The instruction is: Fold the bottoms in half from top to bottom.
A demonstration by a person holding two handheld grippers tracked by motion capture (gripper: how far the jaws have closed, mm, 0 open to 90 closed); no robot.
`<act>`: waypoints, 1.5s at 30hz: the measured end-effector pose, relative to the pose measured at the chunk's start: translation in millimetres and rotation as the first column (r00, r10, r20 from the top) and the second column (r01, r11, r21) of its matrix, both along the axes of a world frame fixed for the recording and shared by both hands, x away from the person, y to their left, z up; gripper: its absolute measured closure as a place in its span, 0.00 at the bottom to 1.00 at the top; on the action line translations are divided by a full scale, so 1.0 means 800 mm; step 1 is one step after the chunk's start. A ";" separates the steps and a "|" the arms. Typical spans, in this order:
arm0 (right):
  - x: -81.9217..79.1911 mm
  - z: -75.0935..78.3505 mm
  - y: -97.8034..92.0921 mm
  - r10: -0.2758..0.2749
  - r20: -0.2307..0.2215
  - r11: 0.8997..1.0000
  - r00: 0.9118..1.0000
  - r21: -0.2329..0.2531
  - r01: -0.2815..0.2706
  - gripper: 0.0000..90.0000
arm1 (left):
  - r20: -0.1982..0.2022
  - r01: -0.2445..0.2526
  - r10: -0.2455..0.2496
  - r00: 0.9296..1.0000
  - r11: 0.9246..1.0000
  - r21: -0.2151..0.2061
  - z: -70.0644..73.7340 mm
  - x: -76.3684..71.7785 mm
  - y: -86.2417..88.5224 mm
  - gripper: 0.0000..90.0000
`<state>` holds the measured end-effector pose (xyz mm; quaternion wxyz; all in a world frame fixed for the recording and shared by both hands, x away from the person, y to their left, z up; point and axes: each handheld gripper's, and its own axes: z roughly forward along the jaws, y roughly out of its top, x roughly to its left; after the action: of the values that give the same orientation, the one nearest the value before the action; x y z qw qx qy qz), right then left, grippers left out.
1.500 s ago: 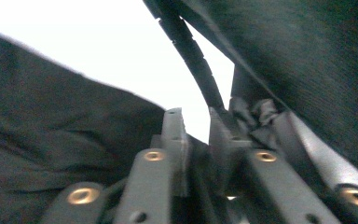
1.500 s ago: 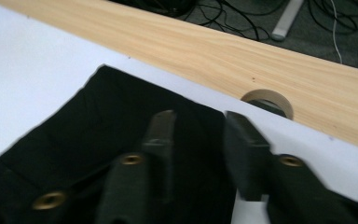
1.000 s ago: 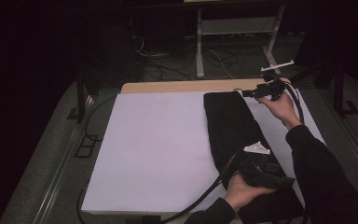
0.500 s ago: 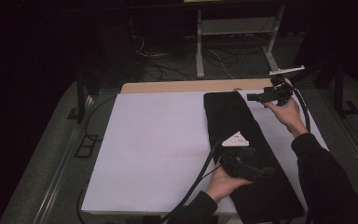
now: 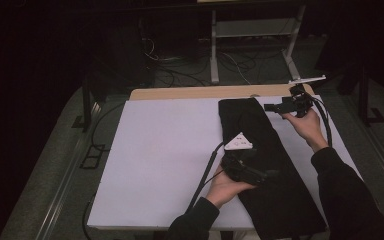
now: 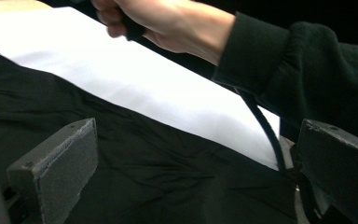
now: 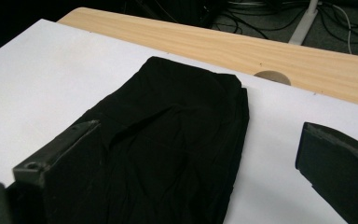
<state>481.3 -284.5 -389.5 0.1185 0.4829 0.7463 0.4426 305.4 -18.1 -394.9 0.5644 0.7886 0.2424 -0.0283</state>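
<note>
Running lengthwise from frame top to bottom right, the black cloth [image 5: 270,165] lies under the open left gripper [image 5: 260,175], open right gripper [image 5: 270,107] beside its far end.

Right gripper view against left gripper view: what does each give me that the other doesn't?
Right gripper view alone: the far end of the black cloth, the wooden table edge with its round hole, and floor cables beyond. Left gripper view alone: the person's other hand, a dark sleeve and a cable running down past the right jaw. Both share the black cloth on the white sheet and their own tongs standing wide open over it.
</note>
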 end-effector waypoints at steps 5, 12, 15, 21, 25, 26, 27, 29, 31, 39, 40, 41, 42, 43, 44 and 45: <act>0.000 -0.002 -0.003 -0.006 0.001 1.000 1.000 0.001 0.006 0.01 | -0.006 -0.026 0.026 1.000 0.999 -0.031 0.004 0.011 0.013 0.00; -0.001 -0.003 -0.003 0.003 -0.009 1.000 1.000 0.005 -0.003 0.01 | 0.008 -0.051 0.051 0.999 0.999 -0.012 0.009 0.023 0.026 0.00; -0.002 -0.003 -0.003 0.008 -0.008 1.000 1.000 0.005 -0.008 0.01 | 0.017 -0.065 0.065 0.998 0.998 0.010 0.009 0.028 0.031 0.00; -0.003 -0.001 -0.004 0.014 -0.005 1.000 1.000 0.005 -0.014 0.01 | 0.031 -0.085 0.084 0.996 0.996 0.028 0.014 0.040 0.042 0.00; -0.004 0.000 -0.005 0.016 -0.007 1.000 1.000 0.005 -0.016 0.01 | 0.060 -0.101 0.097 0.993 0.993 0.061 0.017 0.048 0.047 0.00; -0.004 0.000 -0.005 0.018 -0.006 1.000 1.000 0.003 -0.018 0.01 | 0.065 -0.104 0.100 0.993 0.992 0.072 0.018 0.050 0.048 0.00; -0.004 -0.001 -0.005 0.018 -0.008 1.000 1.000 0.003 -0.018 0.01 | 0.071 -0.108 0.102 0.992 0.991 0.079 0.019 0.052 0.050 0.00; -0.004 -0.001 -0.005 0.021 -0.010 1.000 1.000 0.005 -0.021 0.01 | 0.082 -0.109 0.101 0.991 0.990 0.090 0.022 0.058 0.053 0.00; -0.004 -0.001 -0.005 0.028 -0.013 1.000 1.000 0.010 -0.028 0.01 | 0.092 -0.116 0.107 0.990 0.988 0.099 0.024 0.062 0.055 0.00; -0.005 -0.001 -0.002 0.053 -0.016 0.999 0.998 0.015 -0.053 0.01 | 0.127 -0.134 0.118 0.985 0.983 0.128 0.030 0.081 0.064 0.00; -0.005 -0.001 -0.001 0.054 -0.015 0.998 0.998 0.016 -0.054 0.01 | 0.128 -0.136 0.119 0.985 0.982 0.132 0.030 0.082 0.065 0.00; -0.005 -0.001 -0.001 0.055 -0.014 0.998 0.998 0.015 -0.055 0.01 | 0.128 -0.137 0.119 0.985 0.980 0.142 0.031 0.085 0.065 0.00; -0.005 0.000 0.000 0.057 -0.013 0.998 0.998 0.014 -0.057 0.01 | 0.122 -0.139 0.121 0.985 0.979 0.151 0.032 0.088 0.065 0.00; -0.005 0.000 0.000 0.060 -0.015 0.998 0.998 0.013 -0.059 0.01 | 0.110 -0.135 0.119 0.987 0.980 0.148 0.033 0.091 0.066 0.00; -0.005 -0.001 0.000 0.062 -0.015 0.998 0.998 0.011 -0.061 0.01 | 0.075 -0.122 0.113 0.991 0.985 0.126 0.033 0.095 0.068 0.00; -0.005 -0.001 0.001 0.064 -0.015 0.998 0.998 0.009 -0.064 0.01 | 0.059 -0.118 0.112 0.992 0.986 0.117 0.034 0.099 0.069 0.00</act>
<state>477.4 -283.9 -390.5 0.0964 0.4627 0.7603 0.4456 384.4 37.2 -367.6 0.5229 0.8062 0.2739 0.0393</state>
